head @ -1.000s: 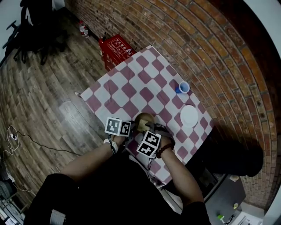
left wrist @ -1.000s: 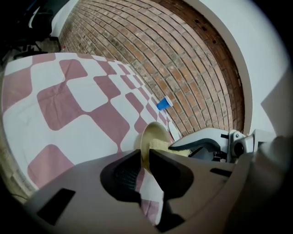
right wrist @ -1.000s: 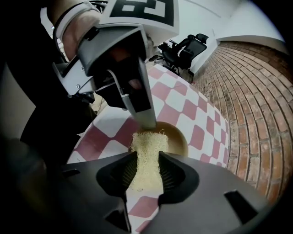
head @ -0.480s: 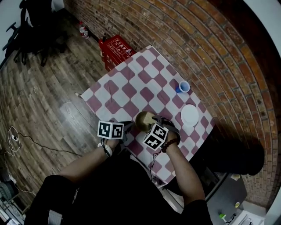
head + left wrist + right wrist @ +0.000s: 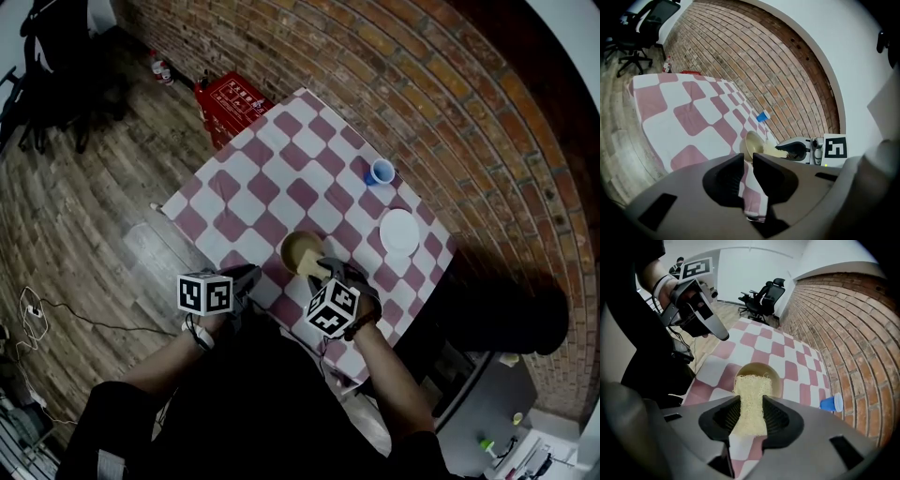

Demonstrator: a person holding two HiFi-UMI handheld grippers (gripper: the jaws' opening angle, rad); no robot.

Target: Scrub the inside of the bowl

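Observation:
A tan bowl stands upright near the front edge of a table with a red-and-white checked cloth. My right gripper is shut on a pale yellow scrub pad. It points steeply down, and the pad's free end reaches into the bowl's mouth. My left gripper is shut with nothing between its jaws. It hovers at the table's front left edge, apart from the bowl.
A blue cup and a white plate sit at the table's right side by the brick wall. A red crate stands on the wood floor behind the table. Office chairs stand further back.
My left gripper has drawn back to the left, away from the bowl's side. The right gripper has stayed at the bowl with the pad and rolled a little.

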